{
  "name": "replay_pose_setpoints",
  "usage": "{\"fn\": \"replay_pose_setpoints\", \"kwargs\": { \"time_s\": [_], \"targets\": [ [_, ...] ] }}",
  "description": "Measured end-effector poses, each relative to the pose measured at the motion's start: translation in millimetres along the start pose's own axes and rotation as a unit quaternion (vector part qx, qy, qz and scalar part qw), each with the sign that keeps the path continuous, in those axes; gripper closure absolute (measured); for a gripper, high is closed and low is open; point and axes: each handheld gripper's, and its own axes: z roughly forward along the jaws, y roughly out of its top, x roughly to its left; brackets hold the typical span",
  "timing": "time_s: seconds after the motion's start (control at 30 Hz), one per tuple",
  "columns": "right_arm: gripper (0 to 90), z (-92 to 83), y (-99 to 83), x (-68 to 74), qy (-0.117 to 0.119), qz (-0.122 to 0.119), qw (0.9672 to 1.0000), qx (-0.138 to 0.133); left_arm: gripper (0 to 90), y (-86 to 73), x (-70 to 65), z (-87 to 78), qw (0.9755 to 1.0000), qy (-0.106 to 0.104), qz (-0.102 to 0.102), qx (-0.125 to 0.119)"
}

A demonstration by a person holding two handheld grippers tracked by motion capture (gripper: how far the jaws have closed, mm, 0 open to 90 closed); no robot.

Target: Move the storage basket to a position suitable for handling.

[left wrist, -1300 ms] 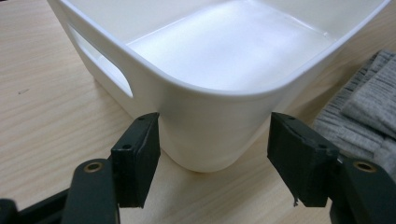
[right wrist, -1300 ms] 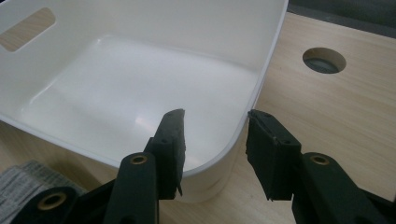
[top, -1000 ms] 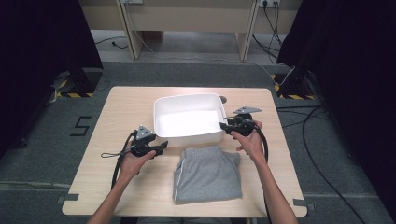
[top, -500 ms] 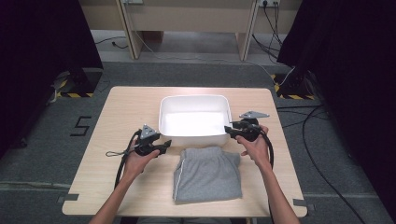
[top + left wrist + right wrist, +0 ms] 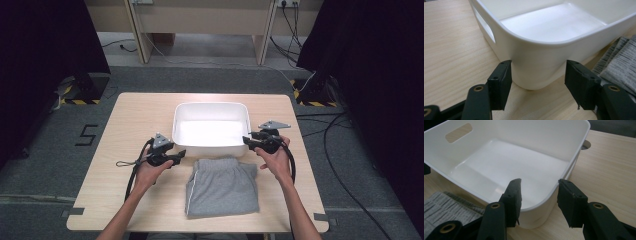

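Observation:
A white plastic tub (image 5: 210, 105) stands empty in the middle of the wooden table (image 5: 135, 125). Grey folded shorts (image 5: 222, 186) lie just in front of it. My left gripper (image 5: 178, 155) is open at the tub's near left corner; in the left gripper view its jaws stand on either side of that rounded corner (image 5: 536, 57), apart from it. My right gripper (image 5: 246, 141) is open at the near right corner. In the right gripper view one jaw is inside the tub wall (image 5: 524, 135) and the other outside, with the rim between them.
The shorts' waistband (image 5: 619, 62) lies close to the tub's front wall. The tub has a handle cut-out (image 5: 458, 132) in each end wall. Cables trail from both grippers over the table. Dark curtains and floor cables surround the table.
The tub has shifted slightly right and squared up with the table. Both grippers moved a little right with it and stay at its near corners.

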Motion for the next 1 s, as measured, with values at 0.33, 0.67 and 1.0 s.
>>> {"fn": "replay_pose_setpoints", "kwargs": {
  "time_s": [0.33, 0.67, 1.0],
  "targets": [
    [54.3, -4.2, -3.7, -2.6, 0.001, 0.008, 1.0000, -0.005, 38.0, 2.7, -2.5, 4.1, 1.0000, -0.001, 0.001, -0.001],
    [53.7, -4.5, -4.4, -3.9, 0.003, 0.011, 0.9999, -0.006, 38.0, 2.5, -3.5, 2.5, 1.0000, -0.003, 0.003, -0.002],
    [43.5, -12.2, 0.1, -5.6, 0.015, 0.025, 0.9979, -0.058, 32.6, 3.8, -3.3, -8.7, 0.9999, -0.012, -0.003, -0.007]
  ]
}}
